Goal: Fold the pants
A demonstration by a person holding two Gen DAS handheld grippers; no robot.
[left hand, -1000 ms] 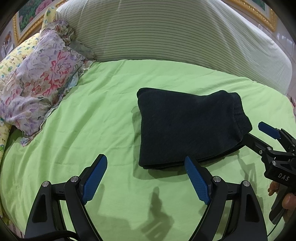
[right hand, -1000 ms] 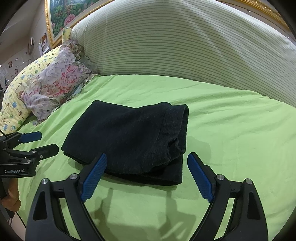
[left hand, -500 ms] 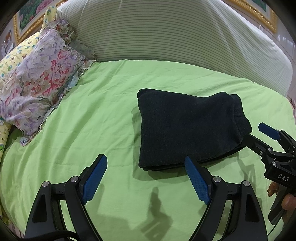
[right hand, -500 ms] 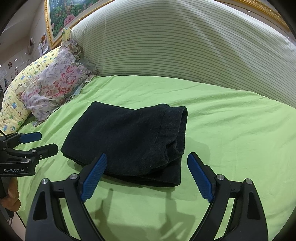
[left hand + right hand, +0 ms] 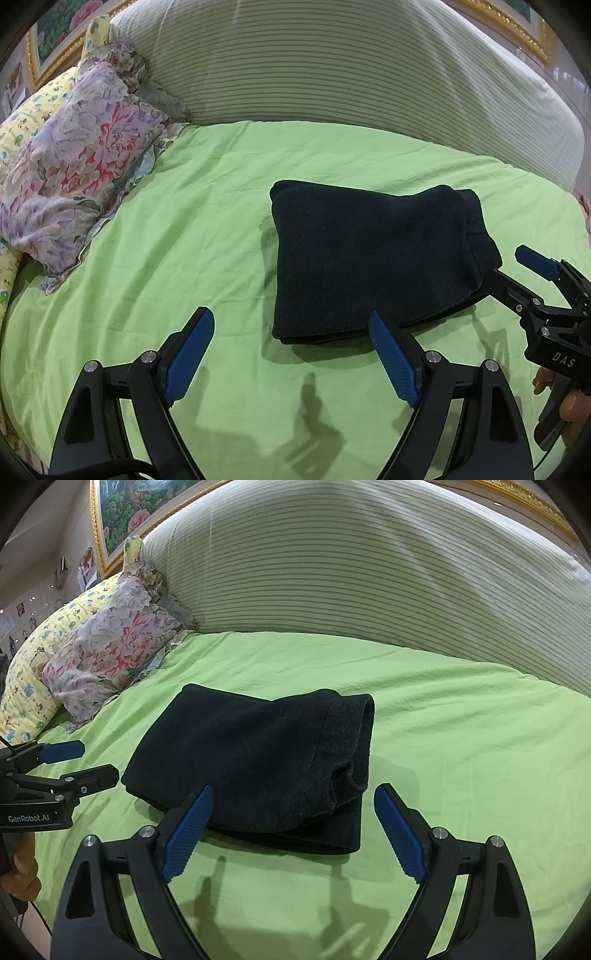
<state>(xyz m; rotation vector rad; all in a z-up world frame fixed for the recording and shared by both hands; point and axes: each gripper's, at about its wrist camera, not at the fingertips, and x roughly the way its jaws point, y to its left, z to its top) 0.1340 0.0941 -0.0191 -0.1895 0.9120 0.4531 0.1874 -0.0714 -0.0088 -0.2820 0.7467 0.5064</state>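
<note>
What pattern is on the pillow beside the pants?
Pink and purple flowers on the pillow, clearest in the left wrist view.

Bedroom: green-sheeted bed [image 5: 184, 229], floral pillow [image 5: 74, 155].

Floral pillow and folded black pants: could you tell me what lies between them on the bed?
Only bare, wrinkled green sheet separates the floral pillow from the folded black pants; both wrist views show it.

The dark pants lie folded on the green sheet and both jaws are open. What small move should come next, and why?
Probably draw both grippers back. The pants already lie as a compact folded stack on the sheet. The left gripper and right gripper hold nothing, jaws wide open, so no fold seems left.
</note>
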